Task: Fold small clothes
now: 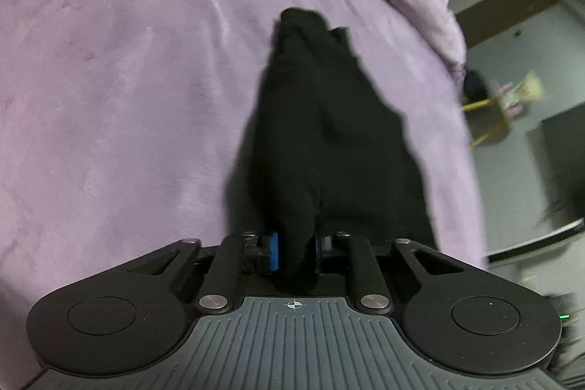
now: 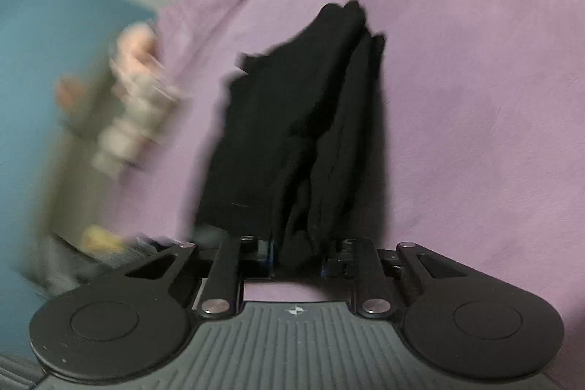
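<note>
A black garment (image 1: 321,134) hangs bunched over a purple blanket (image 1: 128,79). My left gripper (image 1: 297,253) is shut on one edge of it, the cloth pinched between the blue pads. In the right wrist view the same black garment (image 2: 299,119) hangs in folds in front of the purple blanket (image 2: 475,97). My right gripper (image 2: 298,254) is shut on another edge of it. The fingertips of both grippers are hidden by the cloth.
The bed edge runs down the right of the left wrist view, with floor and a yellow-legged object (image 1: 490,119) beyond. In the right wrist view a blurred hand (image 2: 135,86) and blue sleeve (image 2: 44,61) show at the left.
</note>
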